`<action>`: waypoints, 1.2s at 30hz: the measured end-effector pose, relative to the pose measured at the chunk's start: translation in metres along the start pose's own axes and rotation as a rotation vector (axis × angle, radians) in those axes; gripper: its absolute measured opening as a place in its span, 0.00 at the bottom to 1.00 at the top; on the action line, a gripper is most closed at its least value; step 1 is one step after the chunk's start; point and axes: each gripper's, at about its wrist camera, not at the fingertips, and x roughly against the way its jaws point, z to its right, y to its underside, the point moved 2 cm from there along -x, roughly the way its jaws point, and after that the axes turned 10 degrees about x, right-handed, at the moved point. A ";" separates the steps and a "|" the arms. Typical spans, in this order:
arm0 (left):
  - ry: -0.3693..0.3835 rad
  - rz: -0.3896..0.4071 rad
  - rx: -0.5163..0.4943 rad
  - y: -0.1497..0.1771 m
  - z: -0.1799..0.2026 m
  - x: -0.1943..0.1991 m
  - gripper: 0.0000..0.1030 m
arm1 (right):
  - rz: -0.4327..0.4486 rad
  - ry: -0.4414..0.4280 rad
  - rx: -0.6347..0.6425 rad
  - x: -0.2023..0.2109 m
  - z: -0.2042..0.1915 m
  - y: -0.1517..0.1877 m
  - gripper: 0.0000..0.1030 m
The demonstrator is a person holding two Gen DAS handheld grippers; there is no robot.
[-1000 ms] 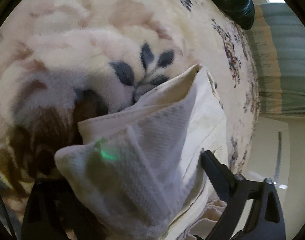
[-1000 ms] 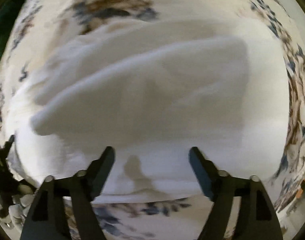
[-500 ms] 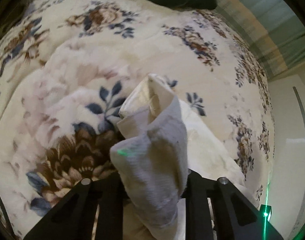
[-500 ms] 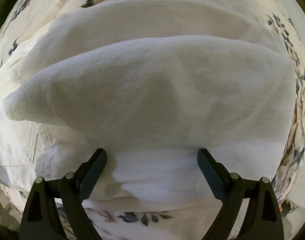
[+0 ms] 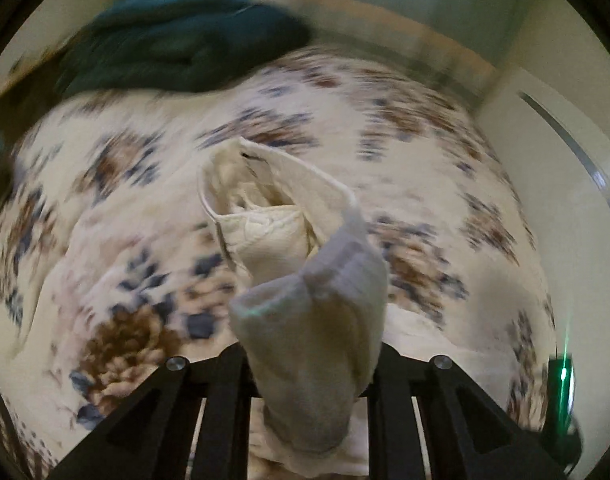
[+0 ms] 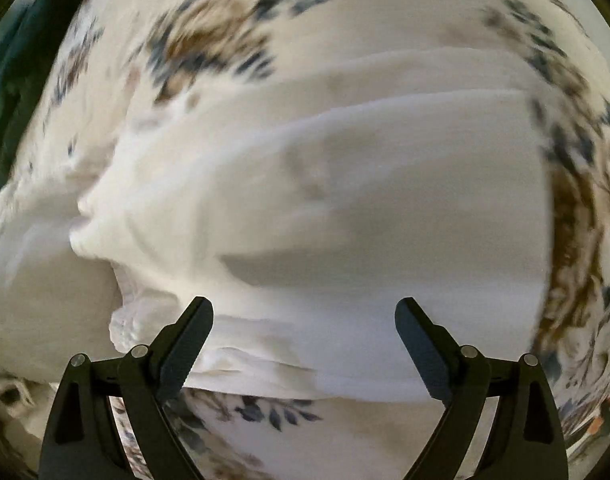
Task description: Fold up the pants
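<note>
The left gripper [image 5: 313,364] is clamped on a bunched end of the white pants [image 5: 305,320], w/ its jaws nearly closed on the cloth, which stands up between them in a thick wad and spills past both fingers. That grip looks chosen to carry one end up & over, since the held part is lifted off the bed [image 5: 425,128] while the rest trails down behind the gripper. Beyond the wad, the cloth opens into a hollow mouth w/ a seamed rim, prob. the waistband or a leg opening; which one can't be told. The right gripper [image 6: 305,320] hangs over the other part of the pants [image 6: 345,200] w/ jaws wide apart and nothing between them. Whether its tips touch the cloth isn't clear; it seems placed to pin or catch the lower layers while the left end comes across. In the right wrist view the pants lie on the floral blanket [image 6: 217,36] as a broad stack of at least two layers, long axis running across the frame left to right, one tapered end pointing left, a squarer end at right near the brown flower print. The near edge of the stack sits just beyond the finger tips, w/ bare blanket below it. In the left wrist view the held end points up & away toward the far edge of the bed, where a dark green bundle [image 5: 177,40] sits. Both views are motion-blurred, so finer seams can't be read.
</note>
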 end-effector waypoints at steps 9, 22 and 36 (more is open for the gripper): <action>0.087 -0.168 -0.434 0.169 0.197 -0.060 0.11 | 0.069 0.046 -0.301 0.073 0.196 0.010 0.92; -0.040 -0.256 -0.651 0.238 0.230 -0.070 0.68 | 0.096 0.015 -0.382 0.107 0.339 0.049 0.92; -0.176 -0.226 -0.240 0.130 0.119 -0.006 0.88 | 0.040 -0.361 -0.051 0.099 0.177 -0.013 0.91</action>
